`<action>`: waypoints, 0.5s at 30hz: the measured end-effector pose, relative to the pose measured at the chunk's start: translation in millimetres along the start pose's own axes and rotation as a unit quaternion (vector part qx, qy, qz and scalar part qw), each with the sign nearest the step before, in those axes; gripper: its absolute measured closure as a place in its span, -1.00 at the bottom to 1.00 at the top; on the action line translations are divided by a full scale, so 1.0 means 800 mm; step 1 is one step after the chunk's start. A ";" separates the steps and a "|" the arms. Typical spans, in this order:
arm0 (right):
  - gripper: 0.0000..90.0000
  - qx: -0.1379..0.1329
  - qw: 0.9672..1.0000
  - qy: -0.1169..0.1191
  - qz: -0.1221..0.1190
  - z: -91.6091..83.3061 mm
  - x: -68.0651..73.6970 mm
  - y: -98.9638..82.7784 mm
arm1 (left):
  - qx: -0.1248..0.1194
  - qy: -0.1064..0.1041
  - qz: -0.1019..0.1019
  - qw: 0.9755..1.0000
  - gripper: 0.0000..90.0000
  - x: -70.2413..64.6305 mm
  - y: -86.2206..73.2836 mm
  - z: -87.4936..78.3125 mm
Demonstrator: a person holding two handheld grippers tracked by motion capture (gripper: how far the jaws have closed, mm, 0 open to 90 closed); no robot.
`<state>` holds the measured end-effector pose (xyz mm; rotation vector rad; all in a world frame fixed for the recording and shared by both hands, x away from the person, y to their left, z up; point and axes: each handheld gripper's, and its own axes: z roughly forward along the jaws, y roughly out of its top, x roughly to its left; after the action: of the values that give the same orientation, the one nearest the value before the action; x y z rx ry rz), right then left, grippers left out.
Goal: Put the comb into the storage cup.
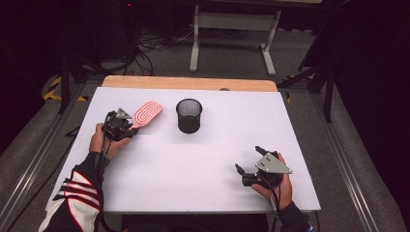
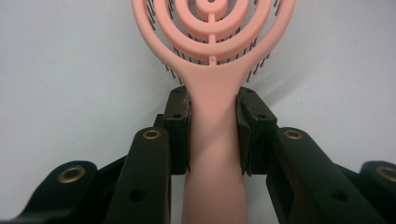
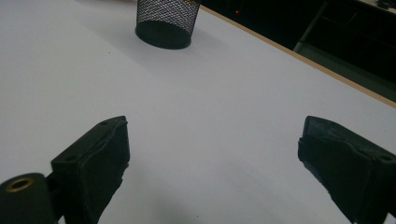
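Note:
A pink hairbrush (image 1: 147,113) with ringed ribs lies at the table's left, its head pointing toward a black mesh cup (image 1: 189,115). My left gripper (image 1: 126,125) is shut on the brush handle (image 2: 212,140); both pads press its sides just below the head, and dark bristles show under the head. My right gripper (image 1: 248,159) rests low over the white table near the front right, jaws wide open with nothing between them. In the right gripper view the mesh cup (image 3: 166,21) stands far ahead.
The white table (image 1: 203,164) has a wooden strip along its far edge (image 1: 188,83). Beyond it stand a grey metal frame (image 1: 232,29) and cables on the floor. Broad bare surface lies between the two grippers.

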<state>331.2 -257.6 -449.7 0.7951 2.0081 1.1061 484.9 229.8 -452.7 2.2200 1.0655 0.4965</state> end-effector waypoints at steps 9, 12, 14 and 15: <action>-0.79 0.001 1.000 0.001 -0.001 0.000 0.000 0.000 | -0.033 0.007 0.004 0.999 0.54 -0.002 -0.003 -0.014; -0.79 -0.002 1.000 0.001 -0.001 0.000 -0.001 0.000 | -0.048 0.013 0.006 0.999 0.54 -0.004 -0.004 -0.020; -0.79 -0.003 1.000 0.000 0.000 0.000 -0.001 0.001 | -0.059 0.015 0.010 0.998 0.54 -0.007 -0.005 -0.027; -0.79 -0.004 1.000 0.000 0.001 0.000 -0.001 0.001 | -0.061 0.014 0.010 0.998 0.54 -0.009 -0.006 -0.029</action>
<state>331.9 -258.1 -448.6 0.7931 2.0017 1.1161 465.1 235.0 -439.6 2.1248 1.0017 0.5872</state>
